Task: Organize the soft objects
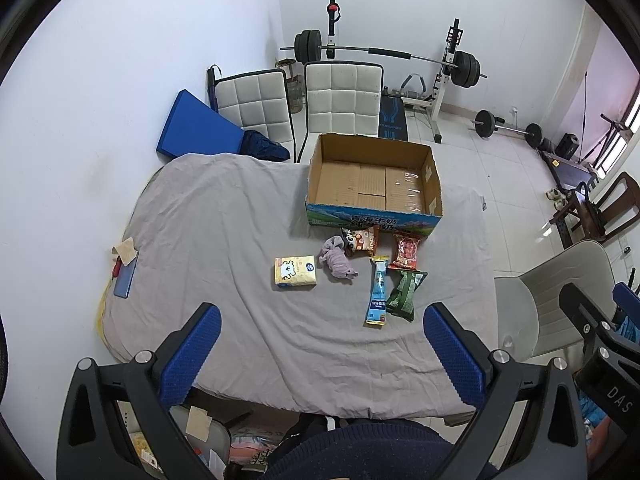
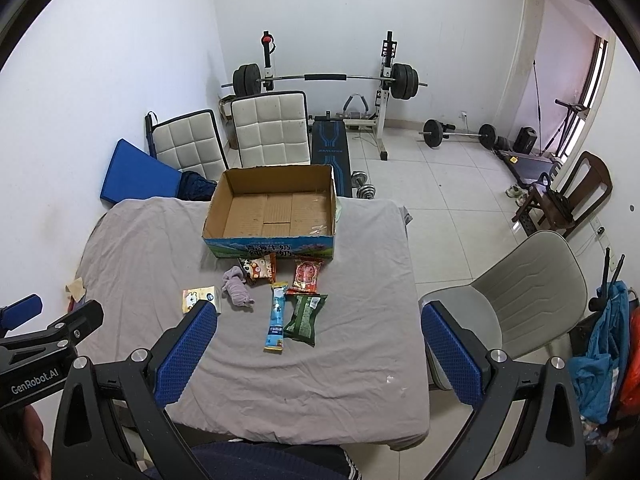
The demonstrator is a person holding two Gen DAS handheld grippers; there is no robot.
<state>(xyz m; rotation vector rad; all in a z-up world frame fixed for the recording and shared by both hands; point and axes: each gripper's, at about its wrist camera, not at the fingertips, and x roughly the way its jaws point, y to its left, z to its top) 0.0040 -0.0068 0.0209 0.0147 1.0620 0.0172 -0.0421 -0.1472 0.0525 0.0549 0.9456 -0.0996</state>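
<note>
Grey-sheeted surface (image 1: 224, 216) carries an empty box (image 1: 374, 178); snack packets (image 1: 405, 254), tissue pack (image 1: 295, 273) and cloth (image 1: 338, 260) lie just before it, within reach. Both hand-held grippers, left (image 1: 320, 354) and right (image 2: 318, 354), hover wide, empty.

Barbell rack (image 2: 326, 76), two white padded chairs (image 2: 270, 128), blue mat (image 1: 192, 126), grey plastic chair (image 2: 516, 280).

A box (image 1: 374, 184) sits at the table's (image 1: 224, 216) far side, two chairs (image 1: 340, 98) behind it. Snack packs (image 1: 404, 254) and a cloth (image 1: 338, 262) lie before it, a tissue pack (image 1: 295, 273) left of them.
</note>
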